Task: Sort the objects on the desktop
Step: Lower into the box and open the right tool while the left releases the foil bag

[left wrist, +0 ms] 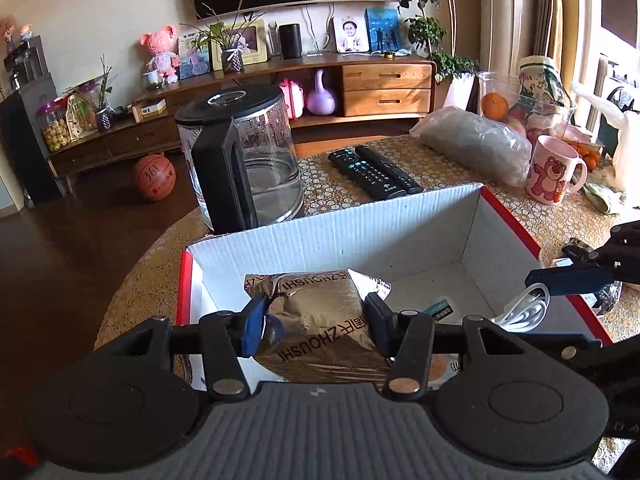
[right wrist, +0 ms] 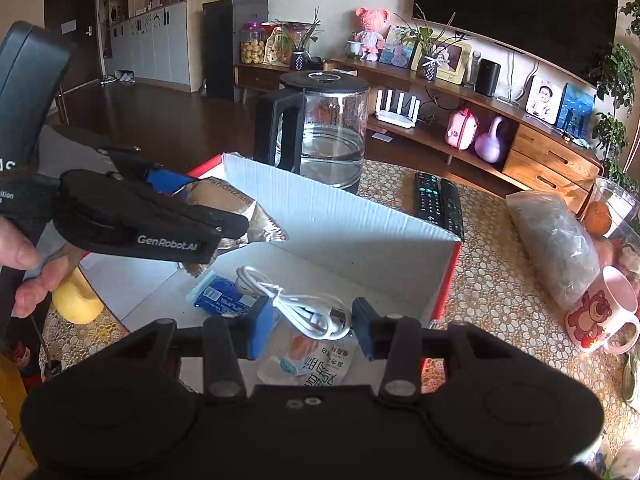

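Observation:
A white cardboard box with red outer sides [left wrist: 360,232] stands open on the lace-covered table. My left gripper [left wrist: 315,320] is shut on a silver-brown foil packet [left wrist: 316,296] and holds it over the box's near left part. From the right wrist view the same left gripper [right wrist: 208,204] and foil packet [right wrist: 256,216] hang above the box wall [right wrist: 340,216]. My right gripper [right wrist: 312,320] is shut on a coiled white cable [right wrist: 304,304] over the box's near right part. The right gripper [left wrist: 560,280] also shows at the right edge of the left wrist view, with the cable [left wrist: 528,308] dangling below it.
A blue packet [right wrist: 224,300] and a printed pouch [right wrist: 316,368] lie in the box. Behind it stand a glass kettle [left wrist: 240,160], two remotes [left wrist: 376,172], a grey bag [left wrist: 472,140] and a pink mug [left wrist: 552,176]. A yellow fruit [right wrist: 78,300] sits left of the box.

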{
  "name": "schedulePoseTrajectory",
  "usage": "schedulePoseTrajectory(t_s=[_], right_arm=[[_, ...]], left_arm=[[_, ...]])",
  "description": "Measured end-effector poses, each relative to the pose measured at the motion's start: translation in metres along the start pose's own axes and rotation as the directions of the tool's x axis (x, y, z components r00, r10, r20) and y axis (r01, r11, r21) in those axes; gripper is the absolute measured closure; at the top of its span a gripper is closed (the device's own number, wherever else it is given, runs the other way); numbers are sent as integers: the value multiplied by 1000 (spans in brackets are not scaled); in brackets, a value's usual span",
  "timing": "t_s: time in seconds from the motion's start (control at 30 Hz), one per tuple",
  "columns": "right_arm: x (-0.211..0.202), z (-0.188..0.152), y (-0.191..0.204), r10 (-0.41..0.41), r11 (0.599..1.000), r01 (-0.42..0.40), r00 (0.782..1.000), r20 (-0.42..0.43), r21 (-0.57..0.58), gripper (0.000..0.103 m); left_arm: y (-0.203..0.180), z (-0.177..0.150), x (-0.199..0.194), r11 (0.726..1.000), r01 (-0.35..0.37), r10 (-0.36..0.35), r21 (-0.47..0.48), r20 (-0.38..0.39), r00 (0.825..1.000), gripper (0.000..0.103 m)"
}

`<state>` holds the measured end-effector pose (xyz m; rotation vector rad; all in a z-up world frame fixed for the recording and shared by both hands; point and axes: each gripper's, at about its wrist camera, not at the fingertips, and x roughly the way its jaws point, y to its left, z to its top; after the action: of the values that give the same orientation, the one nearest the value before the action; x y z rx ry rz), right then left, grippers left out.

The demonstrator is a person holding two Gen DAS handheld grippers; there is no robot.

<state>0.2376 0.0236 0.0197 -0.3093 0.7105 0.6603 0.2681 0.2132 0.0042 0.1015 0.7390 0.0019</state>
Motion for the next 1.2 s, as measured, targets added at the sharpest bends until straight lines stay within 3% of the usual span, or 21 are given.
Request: schedulePoseTrajectory(t_s=[0.37,0.73,1.07,1.2], right_arm=[[52,4,4,10,1000,-9,992,-125,13,60],[80,5,-3,40,998,-27,970,-240,58,60],[87,6,-5,62,996,-38,954,-294,84,59],[85,6,-4,59,996,-39,956,-287,75,52]], left_arm=[[-5,2,53,1000,-9,9,-1,-131,991,52],[2,0,88,998,-8,-12,-64,-300,954,51],[8,0,89,995,4,-36,-102,-318,947,50],[7,2,87,995,-10,-22,-102,-302,953,35]])
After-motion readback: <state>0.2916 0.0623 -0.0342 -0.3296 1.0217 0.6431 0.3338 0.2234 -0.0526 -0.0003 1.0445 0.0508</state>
